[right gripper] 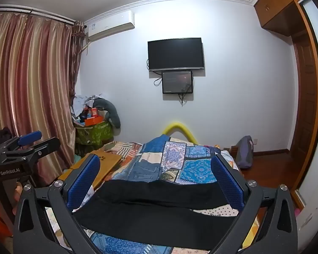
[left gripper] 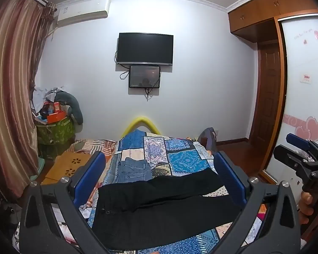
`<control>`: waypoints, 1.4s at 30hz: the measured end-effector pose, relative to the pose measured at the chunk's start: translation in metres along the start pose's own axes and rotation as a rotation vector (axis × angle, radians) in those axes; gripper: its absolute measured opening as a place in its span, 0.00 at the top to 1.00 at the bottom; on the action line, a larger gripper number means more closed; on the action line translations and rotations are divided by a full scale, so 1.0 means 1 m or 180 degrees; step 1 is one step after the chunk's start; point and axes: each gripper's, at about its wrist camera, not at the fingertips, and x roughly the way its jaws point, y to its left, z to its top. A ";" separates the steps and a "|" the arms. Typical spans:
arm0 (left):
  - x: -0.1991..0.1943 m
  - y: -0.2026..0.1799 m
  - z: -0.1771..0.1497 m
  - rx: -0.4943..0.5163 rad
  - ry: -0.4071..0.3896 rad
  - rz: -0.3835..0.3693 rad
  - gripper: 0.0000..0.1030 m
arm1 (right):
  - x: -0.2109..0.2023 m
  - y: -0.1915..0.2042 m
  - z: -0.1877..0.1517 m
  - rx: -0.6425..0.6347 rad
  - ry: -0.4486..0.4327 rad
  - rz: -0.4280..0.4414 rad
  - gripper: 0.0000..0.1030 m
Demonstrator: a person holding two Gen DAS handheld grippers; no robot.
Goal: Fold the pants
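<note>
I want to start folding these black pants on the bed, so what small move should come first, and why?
Probably lower both grippers to the pants. The left gripper and right gripper are open, hovering above the cloth and holding nothing, while the pants lie spread unfolded across the bed, waistband to the left.

Black pants (left gripper: 159, 207) spread flat across patchwork bedspread (left gripper: 180, 158), legs pointing right.

Both wrist views look forward and slightly down along the bed (left gripper: 176, 160). They share the black pants (right gripper: 159, 211) close below and the far wall's television (left gripper: 145, 48).
</note>
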 end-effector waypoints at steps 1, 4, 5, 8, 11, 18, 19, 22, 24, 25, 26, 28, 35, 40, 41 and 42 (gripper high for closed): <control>0.000 0.000 0.000 -0.0002 -0.0016 -0.0001 0.00 | 0.000 0.000 0.000 -0.0001 -0.0009 -0.0003 0.00; -0.002 0.002 0.000 -0.0006 -0.0037 0.0017 0.00 | 0.000 0.000 0.000 -0.0002 -0.0015 -0.0001 0.00; -0.002 0.004 0.002 -0.0009 -0.0042 0.0021 0.00 | -0.001 0.000 0.001 -0.0003 -0.0018 -0.0002 0.00; -0.001 0.006 0.000 -0.0022 -0.0032 0.0006 0.00 | -0.001 0.000 0.001 -0.0001 -0.0028 0.0000 0.00; -0.001 0.005 -0.002 -0.0019 -0.0031 0.0007 0.00 | -0.004 0.000 -0.001 -0.0003 -0.0037 -0.0010 0.00; -0.002 0.004 0.002 0.0012 -0.0014 0.0019 0.00 | -0.003 -0.002 0.000 0.0010 -0.0050 0.0000 0.00; -0.002 0.004 0.002 0.0011 -0.0016 0.0020 0.00 | -0.004 -0.001 0.002 0.0006 -0.0058 -0.0002 0.00; -0.003 0.005 0.003 0.0008 -0.0016 0.0019 0.00 | -0.003 -0.002 0.003 0.0000 -0.0061 -0.0003 0.00; -0.002 0.005 0.003 0.0007 -0.0014 0.0018 0.00 | -0.003 -0.002 0.002 0.0005 -0.0064 0.0003 0.00; -0.003 0.005 0.003 0.0007 -0.0014 0.0016 0.00 | -0.003 -0.001 0.003 0.0006 -0.0062 0.0006 0.00; -0.003 0.004 0.003 0.0010 -0.0015 0.0018 0.00 | -0.002 0.000 0.004 0.0006 -0.0062 0.0007 0.00; -0.003 0.004 0.004 0.0019 -0.0018 0.0021 0.00 | -0.001 0.000 0.004 0.0009 -0.0060 0.0010 0.00; -0.003 -0.001 0.002 0.0054 -0.0047 0.0047 0.00 | 0.000 0.001 0.001 0.0022 -0.0054 0.0007 0.00; -0.003 -0.001 0.000 0.0060 -0.0041 0.0040 0.00 | -0.001 -0.001 0.002 0.0032 -0.0057 0.0006 0.00; -0.003 -0.001 0.000 0.0060 -0.0043 0.0039 0.00 | -0.001 -0.001 0.002 0.0030 -0.0057 0.0010 0.00; -0.003 -0.001 0.000 0.0060 -0.0044 0.0039 0.00 | -0.001 0.000 0.002 0.0031 -0.0057 0.0013 0.00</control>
